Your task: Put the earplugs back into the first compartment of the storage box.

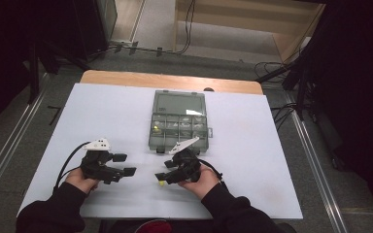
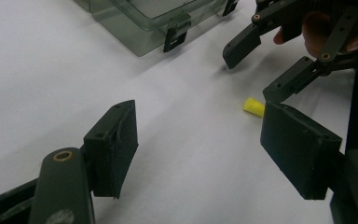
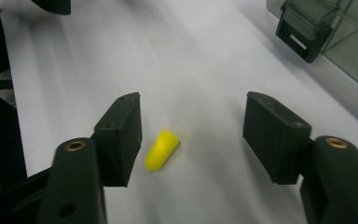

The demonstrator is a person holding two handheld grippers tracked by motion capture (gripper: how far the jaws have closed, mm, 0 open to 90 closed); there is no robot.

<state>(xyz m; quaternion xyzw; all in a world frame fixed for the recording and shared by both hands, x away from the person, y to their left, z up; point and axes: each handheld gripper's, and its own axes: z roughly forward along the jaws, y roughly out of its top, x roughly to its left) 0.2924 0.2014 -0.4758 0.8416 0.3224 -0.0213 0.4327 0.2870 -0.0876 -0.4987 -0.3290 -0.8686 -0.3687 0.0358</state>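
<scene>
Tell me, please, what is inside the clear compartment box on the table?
The compartment box holds a row of small divided cells; one at its left end contains a small yellow piece. The other cells' contents are too small to make out.

Plug (image 3: 161, 149) between right gripper (image 3: 192, 135) jaws.

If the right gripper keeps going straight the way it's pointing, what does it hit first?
Most likely the small yellow plug lying on the white table between the right gripper's open jaws, nearer one jaw. Depth is unclear, so it might meet the tabletop first.
</scene>
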